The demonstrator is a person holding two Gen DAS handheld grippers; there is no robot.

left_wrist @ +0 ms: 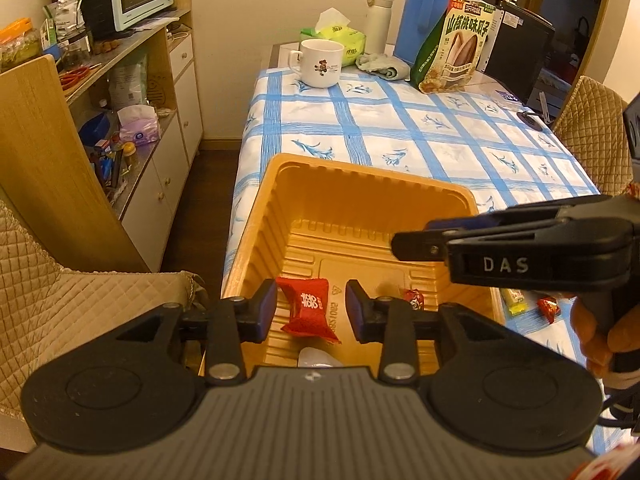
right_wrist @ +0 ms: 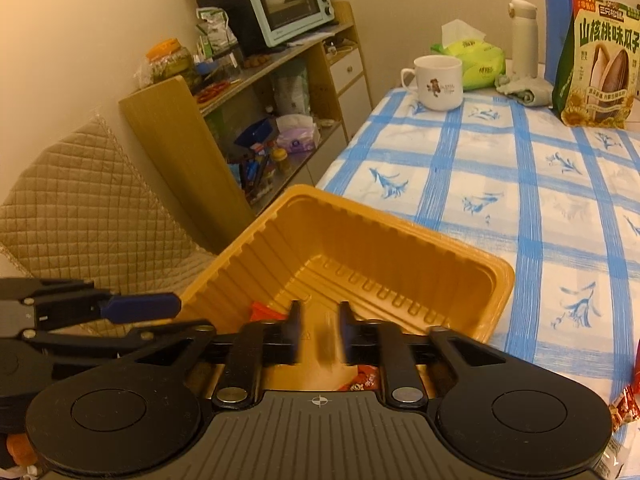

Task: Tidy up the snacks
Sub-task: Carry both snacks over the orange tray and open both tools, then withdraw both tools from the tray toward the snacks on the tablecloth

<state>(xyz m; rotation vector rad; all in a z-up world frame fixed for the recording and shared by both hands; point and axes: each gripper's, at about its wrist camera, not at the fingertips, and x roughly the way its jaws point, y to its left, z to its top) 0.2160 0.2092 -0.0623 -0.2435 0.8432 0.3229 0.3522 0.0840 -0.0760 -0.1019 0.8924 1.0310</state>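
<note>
Both tongs parted over the tray

The left gripper (left_wrist: 311,311) hangs open astride a red packet (left_wrist: 309,309) on the tray (left_wrist: 256,236) floor, pads clear, its long axis running near-right. The right gripper (right_wrist: 319,326), open and empty, hovers just right; more snacks (left_wrist: 547,307) lie right of the tray.

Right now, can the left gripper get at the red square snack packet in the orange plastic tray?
Probably yes: the left gripper hangs open right over the red snack packet inside the orange tray, nothing between.

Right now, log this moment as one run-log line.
left tool: open over red packet | right tool: open, empty | tray: holds packet, small candy | outside tray: candies
</note>
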